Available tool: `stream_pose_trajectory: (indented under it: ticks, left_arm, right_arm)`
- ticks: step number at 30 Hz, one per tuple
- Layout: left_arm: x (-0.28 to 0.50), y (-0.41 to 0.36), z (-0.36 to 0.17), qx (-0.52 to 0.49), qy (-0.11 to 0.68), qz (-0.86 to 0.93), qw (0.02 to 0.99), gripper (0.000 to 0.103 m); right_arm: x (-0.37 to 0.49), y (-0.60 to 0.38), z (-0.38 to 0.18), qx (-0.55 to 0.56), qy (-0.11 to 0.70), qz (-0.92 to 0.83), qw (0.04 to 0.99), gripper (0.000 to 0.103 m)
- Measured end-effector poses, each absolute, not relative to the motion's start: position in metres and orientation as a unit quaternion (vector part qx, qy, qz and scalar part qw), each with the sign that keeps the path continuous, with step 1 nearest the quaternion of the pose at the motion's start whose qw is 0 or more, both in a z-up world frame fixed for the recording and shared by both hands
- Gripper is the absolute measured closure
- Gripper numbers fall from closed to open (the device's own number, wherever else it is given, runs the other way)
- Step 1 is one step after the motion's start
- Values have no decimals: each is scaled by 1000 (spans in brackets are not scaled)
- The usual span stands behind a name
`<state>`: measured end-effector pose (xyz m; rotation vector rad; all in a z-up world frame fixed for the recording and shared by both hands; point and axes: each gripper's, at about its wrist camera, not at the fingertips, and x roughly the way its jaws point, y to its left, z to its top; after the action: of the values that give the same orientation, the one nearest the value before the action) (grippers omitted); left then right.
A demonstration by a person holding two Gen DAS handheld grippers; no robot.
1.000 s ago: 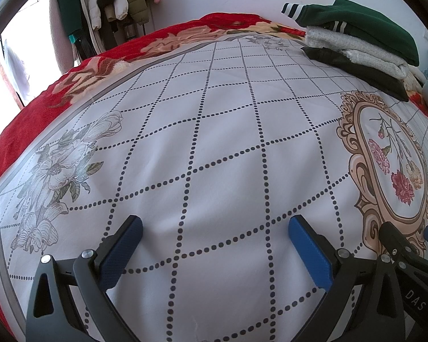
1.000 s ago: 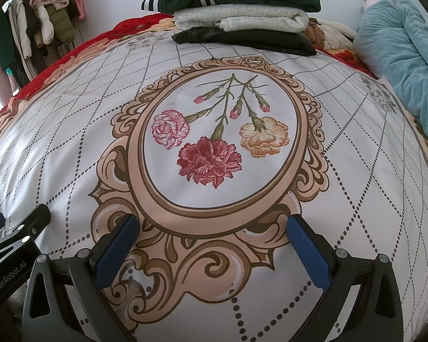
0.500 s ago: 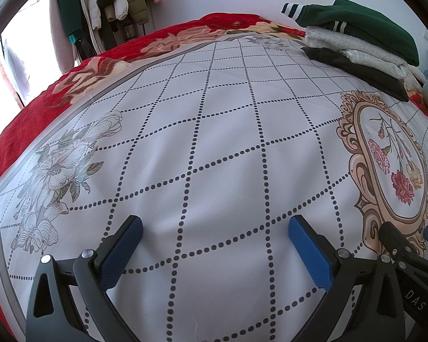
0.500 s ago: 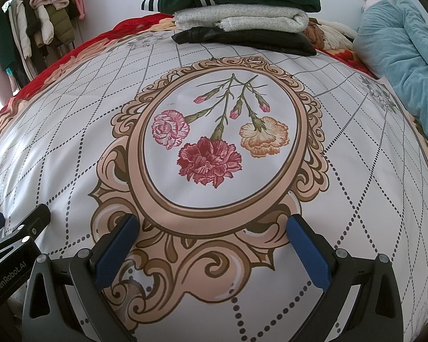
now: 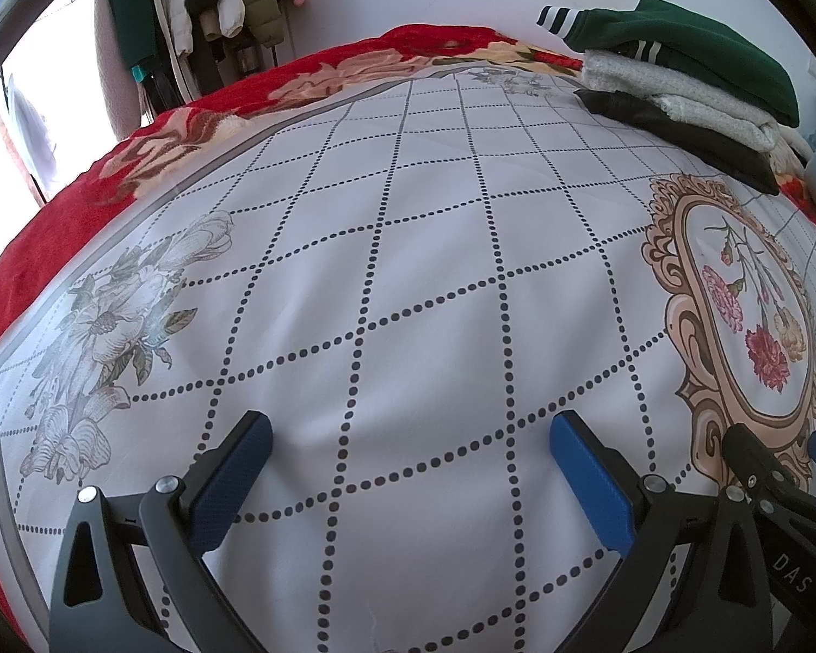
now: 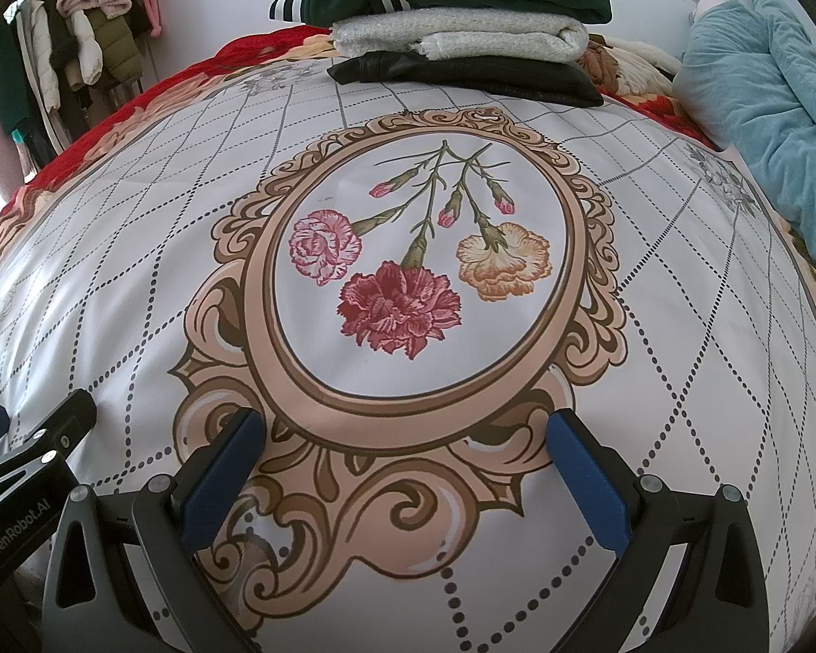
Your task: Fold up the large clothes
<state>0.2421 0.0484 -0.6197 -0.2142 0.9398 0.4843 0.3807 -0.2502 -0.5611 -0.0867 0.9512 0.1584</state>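
Nothing has been changed over the last second: the bed [image 5: 408,272] is still bare in front, so no fold has been started. The folded clothes [image 6: 451,27] are stacked at its far edge. A teal blanket [image 6: 761,81] is shown only by the right view, a clothes rack [image 5: 201,16] better by the left. Both the left gripper [image 5: 408,451] and the right gripper [image 6: 408,451] are held with jaws wide apart, nothing gripped.

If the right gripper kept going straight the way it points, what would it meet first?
Probably the printed bedspread at its oval flower medallion, since the bed rises ahead of the open right gripper. The folded clothes stack lies farther back; depth is uncertain.
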Motion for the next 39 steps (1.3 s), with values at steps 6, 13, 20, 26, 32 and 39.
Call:
stream_pose_trajectory:
  ticks: [6, 13, 20, 26, 32, 39]
  left_arm:
    - [242, 49, -620, -104, 449, 230, 857, 0]
    - [240, 49, -619, -108, 447, 227, 858, 0]
    - [240, 50, -619, -107, 447, 228, 858, 0]
    - [241, 50, -619, -106, 448, 228, 858, 0]
    - [241, 50, -619, -107, 448, 228, 858, 0]
    - [241, 49, -619, -106, 448, 228, 858, 0]
  right_arm:
    - [381, -250, -561, -41, 457, 76, 885, 0]
    - [381, -251, -561, -42, 457, 76, 885, 0]
    - [381, -250, -561, -42, 457, 76, 885, 0]
    - [381, -250, -561, -42, 457, 76, 885, 0]
    - [381, -250, -561, -42, 457, 76, 885, 0]
    - [381, -251, -561, -42, 457, 76, 885, 0]
